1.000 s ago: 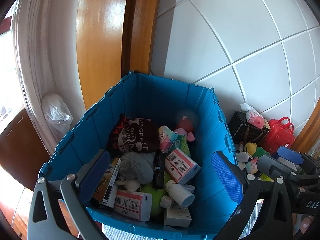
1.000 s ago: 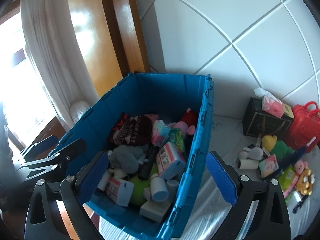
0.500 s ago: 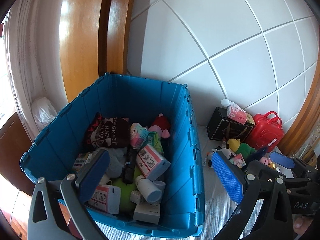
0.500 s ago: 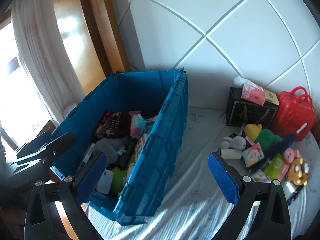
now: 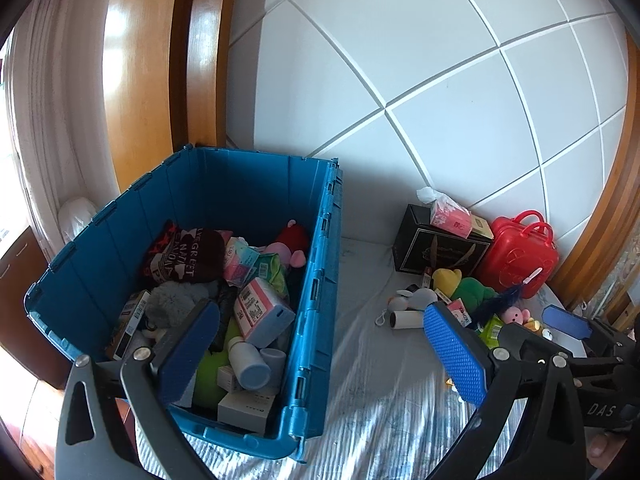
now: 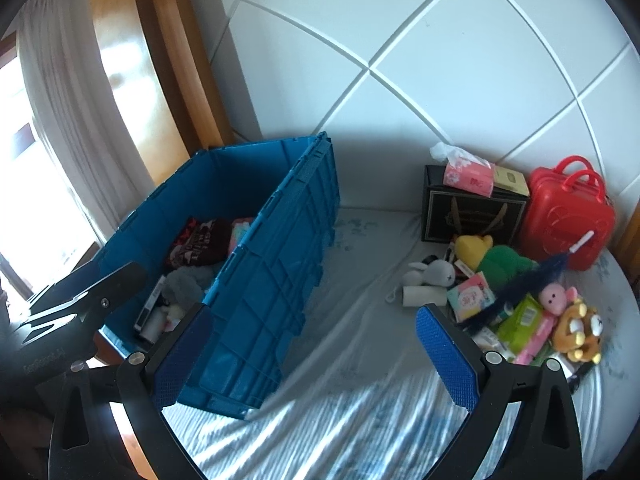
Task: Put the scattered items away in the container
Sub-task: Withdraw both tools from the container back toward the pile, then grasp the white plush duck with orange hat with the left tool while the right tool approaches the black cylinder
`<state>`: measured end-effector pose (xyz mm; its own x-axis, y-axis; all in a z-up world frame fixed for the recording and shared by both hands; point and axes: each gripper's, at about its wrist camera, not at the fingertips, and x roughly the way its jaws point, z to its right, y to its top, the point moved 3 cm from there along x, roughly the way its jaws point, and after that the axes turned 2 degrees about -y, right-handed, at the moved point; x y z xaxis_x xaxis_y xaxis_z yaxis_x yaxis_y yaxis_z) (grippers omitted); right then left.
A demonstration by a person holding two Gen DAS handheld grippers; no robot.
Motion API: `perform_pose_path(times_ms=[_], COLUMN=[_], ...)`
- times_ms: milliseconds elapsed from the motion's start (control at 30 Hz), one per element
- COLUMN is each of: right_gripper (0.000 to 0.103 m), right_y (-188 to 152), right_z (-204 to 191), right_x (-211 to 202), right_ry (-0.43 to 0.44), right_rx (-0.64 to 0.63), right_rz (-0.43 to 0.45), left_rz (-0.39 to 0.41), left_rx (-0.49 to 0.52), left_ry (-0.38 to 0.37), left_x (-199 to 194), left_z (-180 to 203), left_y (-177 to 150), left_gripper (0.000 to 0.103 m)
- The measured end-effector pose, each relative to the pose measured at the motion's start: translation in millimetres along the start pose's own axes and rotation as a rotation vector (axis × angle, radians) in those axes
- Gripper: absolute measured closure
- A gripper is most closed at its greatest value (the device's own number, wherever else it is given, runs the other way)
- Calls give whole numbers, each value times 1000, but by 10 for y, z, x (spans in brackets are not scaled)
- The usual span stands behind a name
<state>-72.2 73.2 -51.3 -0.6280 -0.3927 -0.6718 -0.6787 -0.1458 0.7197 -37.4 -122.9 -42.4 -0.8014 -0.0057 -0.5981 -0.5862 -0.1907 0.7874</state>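
Covering the surface, a pale sheet (image 6: 360, 344) meets white panelled wall (image 6: 440, 60).

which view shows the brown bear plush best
The right wrist view: the brown bear plush lies in full sight at the right end of the toy pile, beside the pink plush. In the left wrist view the right tool's body hides it almost wholly.

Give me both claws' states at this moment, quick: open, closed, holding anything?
Left claw: open, holding nothing, part over the blue crate.
Right claw: open, holding nothing, above the bedsheet.
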Motion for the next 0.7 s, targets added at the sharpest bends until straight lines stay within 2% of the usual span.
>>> perform_pose_path(times_ms=[300, 500, 700], right_gripper=[0, 0, 0], right_y=[-344, -682, -1007], right_z=[621, 1153, 1713], right_x=[-128, -143, -180], right_ry=[-30, -76, -138], right_rx=[62, 143, 227], right_rz=[-11, -42, -68], left_rz=[-41, -120, -180], left_rx=[60, 124, 198], left_ry=[-31, -55, -113], left_x=[134, 436, 742], left_z=[616, 1053, 1569], left_y=[-308, -637, -949], left_gripper=[0, 0, 0])
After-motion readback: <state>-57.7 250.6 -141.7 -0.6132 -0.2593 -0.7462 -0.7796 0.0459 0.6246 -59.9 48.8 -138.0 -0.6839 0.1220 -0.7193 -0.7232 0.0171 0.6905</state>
